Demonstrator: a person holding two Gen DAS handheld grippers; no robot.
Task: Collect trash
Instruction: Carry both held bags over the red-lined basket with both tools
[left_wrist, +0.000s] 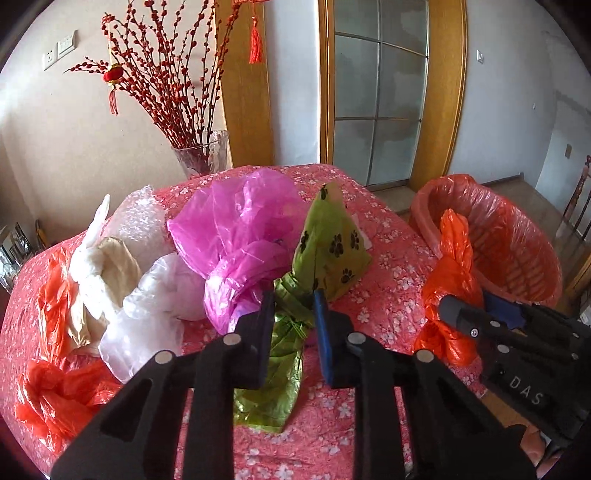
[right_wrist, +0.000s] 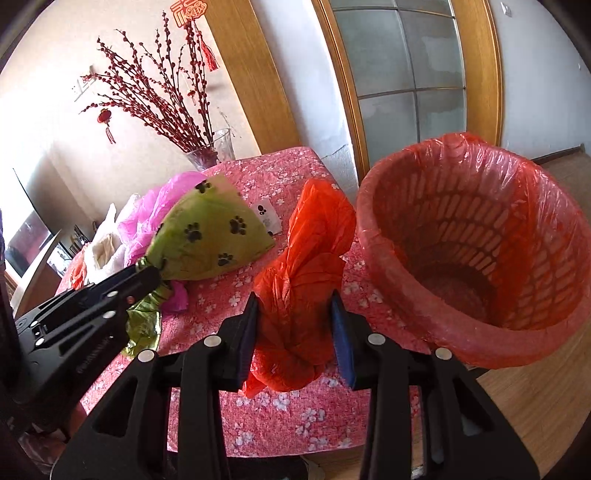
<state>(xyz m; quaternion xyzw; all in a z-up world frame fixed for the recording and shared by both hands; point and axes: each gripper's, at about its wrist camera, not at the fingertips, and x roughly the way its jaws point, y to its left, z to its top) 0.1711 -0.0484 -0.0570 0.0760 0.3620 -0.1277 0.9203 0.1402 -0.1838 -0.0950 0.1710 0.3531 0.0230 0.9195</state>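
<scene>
"Beside the basket (right_wrist: 554, 236), what's on the tabletop (right_wrist: 266, 417)?"

"Crumpled bags. Nearest the basket, the orange bag (right_wrist: 299, 280) sits pinched at its waist in the right claw (right_wrist: 295, 332). Farther from the basket, the left claw (left_wrist: 293, 328), nearly closed, appears to nip the green bag (left_wrist: 328, 251) at its twisted neck."

"How should the drop go?"

"I'd lift each clear of the tabletop, carry it over the basket's rim, and release only once it's fully above the liner."
</scene>
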